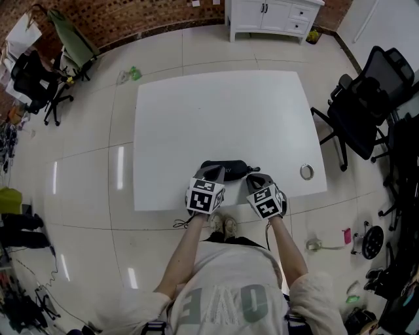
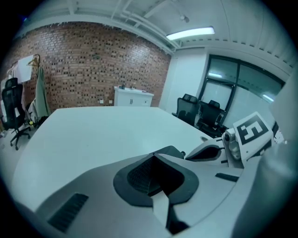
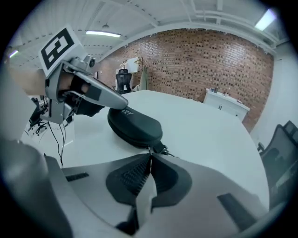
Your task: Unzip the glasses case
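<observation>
A black zipped glasses case (image 1: 226, 169) (image 3: 135, 124) lies close to the front edge of the white table (image 1: 216, 111). My left gripper (image 1: 213, 171) (image 2: 153, 157) is shut, and its tips rest on the case's left end; only a corner of the case (image 2: 171, 149) shows past its jaws. In the right gripper view the left gripper (image 3: 116, 101) lies over the case's top. My right gripper (image 1: 255, 177) (image 3: 150, 159) is shut at the case's right end, and the zipper pull (image 3: 160, 149) sits right at its tips, seemingly pinched.
A small metal ring (image 1: 306, 171) lies on the table near the front right corner. A black office chair (image 1: 363, 108) stands to the right of the table and a white cabinet (image 1: 272, 16) stands behind it. The table's front edge runs just under both grippers.
</observation>
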Tool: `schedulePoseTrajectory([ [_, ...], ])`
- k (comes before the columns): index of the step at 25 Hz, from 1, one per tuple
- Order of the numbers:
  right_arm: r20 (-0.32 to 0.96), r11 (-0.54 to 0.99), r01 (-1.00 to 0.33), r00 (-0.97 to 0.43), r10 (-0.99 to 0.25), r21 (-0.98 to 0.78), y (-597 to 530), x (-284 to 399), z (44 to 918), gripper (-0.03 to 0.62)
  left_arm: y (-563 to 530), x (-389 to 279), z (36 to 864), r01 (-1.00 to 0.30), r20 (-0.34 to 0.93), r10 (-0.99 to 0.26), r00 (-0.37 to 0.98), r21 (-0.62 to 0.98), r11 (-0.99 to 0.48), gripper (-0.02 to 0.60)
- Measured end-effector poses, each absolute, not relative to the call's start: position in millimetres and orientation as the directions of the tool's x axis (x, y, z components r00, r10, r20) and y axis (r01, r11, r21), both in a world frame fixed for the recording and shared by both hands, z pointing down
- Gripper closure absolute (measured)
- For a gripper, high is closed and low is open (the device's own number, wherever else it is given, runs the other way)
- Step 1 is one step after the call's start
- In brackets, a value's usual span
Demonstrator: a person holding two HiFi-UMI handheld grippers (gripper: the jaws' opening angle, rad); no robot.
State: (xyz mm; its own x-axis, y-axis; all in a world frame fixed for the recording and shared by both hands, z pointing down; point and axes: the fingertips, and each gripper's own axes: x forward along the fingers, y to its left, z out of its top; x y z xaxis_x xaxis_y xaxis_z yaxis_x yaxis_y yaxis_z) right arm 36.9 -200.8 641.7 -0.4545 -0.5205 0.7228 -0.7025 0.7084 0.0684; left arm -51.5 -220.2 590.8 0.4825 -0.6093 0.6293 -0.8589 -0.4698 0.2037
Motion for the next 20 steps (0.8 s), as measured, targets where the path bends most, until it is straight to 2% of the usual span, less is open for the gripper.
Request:
schedulePoseTrajectory([
  [6, 0.741, 0.715, -0.692, -0.429, -0.517, 0.098, -213.0, 38.2, 642.8, 0.594, -219.1, -51.0, 589.4, -0.855, 0.625, -0.611, 0.486, 0.195, -0.48, 0.58],
  [12, 0.733, 0.796, -0.599, -0.503, -0.458, 0.086, -163.3, 4.5, 634.0, 0.594, -215.8, -50.6, 577.9, -0.858, 0.613, -0.63, 0.477, 0.17, -0.484, 0.58],
  [16, 0.728, 0.845, -0.53, -0.552, -0.407, 0.071, -131.6, -26.4, 635.1, 0.594, -206.2, -46.8, 585.9, -0.846, 0.641, -0.6, 0.478, 0.152, -0.512, 0.58],
  [20, 0.733, 0.852, -0.521, -0.559, -0.388, 0.054, -122.9, -23.7, 641.5, 0.594, -195.4, -42.0, 600.7, -0.828, 0.673, -0.583, 0.455, 0.079, -0.555, 0.58],
])
